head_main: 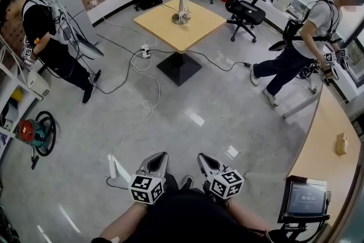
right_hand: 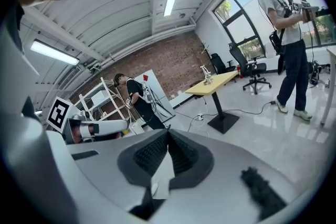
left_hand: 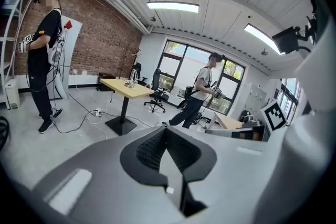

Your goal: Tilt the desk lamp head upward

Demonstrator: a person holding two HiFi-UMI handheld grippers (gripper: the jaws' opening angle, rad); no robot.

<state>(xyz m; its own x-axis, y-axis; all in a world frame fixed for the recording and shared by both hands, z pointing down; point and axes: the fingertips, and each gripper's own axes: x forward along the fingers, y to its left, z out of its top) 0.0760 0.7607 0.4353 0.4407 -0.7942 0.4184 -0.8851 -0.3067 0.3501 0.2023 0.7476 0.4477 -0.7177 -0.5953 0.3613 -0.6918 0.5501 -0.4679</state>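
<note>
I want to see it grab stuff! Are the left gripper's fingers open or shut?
Shut. In the left gripper view, the left gripper has its fingers pressed together, with nothing between them.

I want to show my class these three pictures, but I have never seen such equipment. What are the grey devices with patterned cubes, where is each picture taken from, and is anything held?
There is no robot: a person holds a two-jaw gripper in each hand. The head view comes from a camera on that person's head, looking down; the left gripper and right gripper show at the bottom, each carrying a marker cube. The other two pictures come from cameras riding on each gripper, looking along its jaws. Both grippers are shut and hold nothing. Across the floor stands a wooden table, and on it the desk lamp, well away from both grippers.
</note>
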